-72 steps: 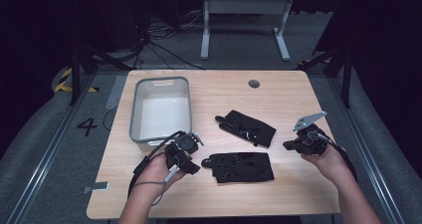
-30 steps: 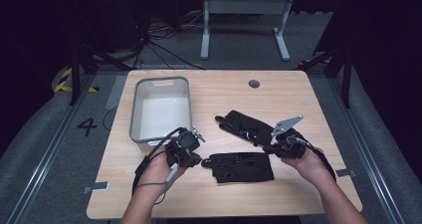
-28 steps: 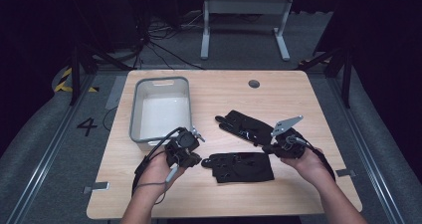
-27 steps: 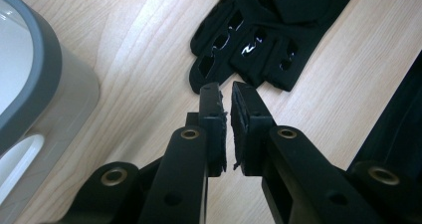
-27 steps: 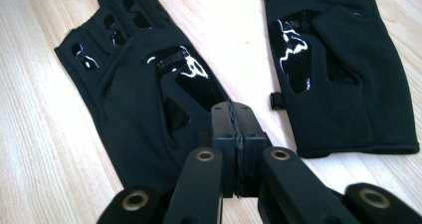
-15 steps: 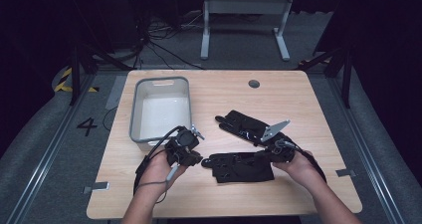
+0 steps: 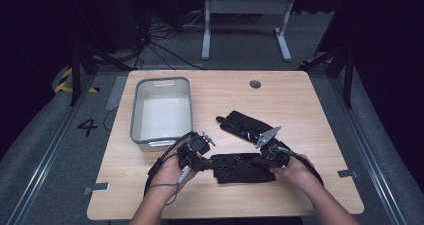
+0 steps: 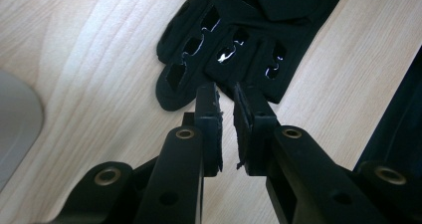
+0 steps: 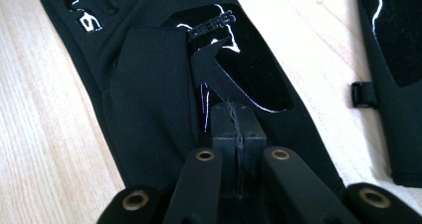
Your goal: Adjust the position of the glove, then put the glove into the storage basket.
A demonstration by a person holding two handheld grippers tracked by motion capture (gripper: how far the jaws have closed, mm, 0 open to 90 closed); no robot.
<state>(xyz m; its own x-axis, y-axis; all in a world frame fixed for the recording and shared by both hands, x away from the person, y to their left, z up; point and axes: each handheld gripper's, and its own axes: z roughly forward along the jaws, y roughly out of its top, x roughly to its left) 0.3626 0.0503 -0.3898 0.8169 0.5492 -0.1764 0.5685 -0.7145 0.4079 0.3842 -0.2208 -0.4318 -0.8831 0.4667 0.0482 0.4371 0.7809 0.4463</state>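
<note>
My right gripper (image 9: pixel 238 129) has come in and sunk onto the near glove's (image 7: pixel 243 167) cuff, jaws pressed together, perhaps pinching its strap. My left gripper (image 8: pixel 226 104), jaws narrowly apart, sits at the fingertips: ready to lift towards the bin (image 7: pixel 137 116).

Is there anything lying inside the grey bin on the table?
No, in the high view the grey bin shows just its bare pale floor, while both black gloves lie outside it on the table.

Dark rm, grey floor (image 7: pixel 60 135), wood table (image 7: pixel 310 110), metal stand (image 7: pixel 245 15).
</note>
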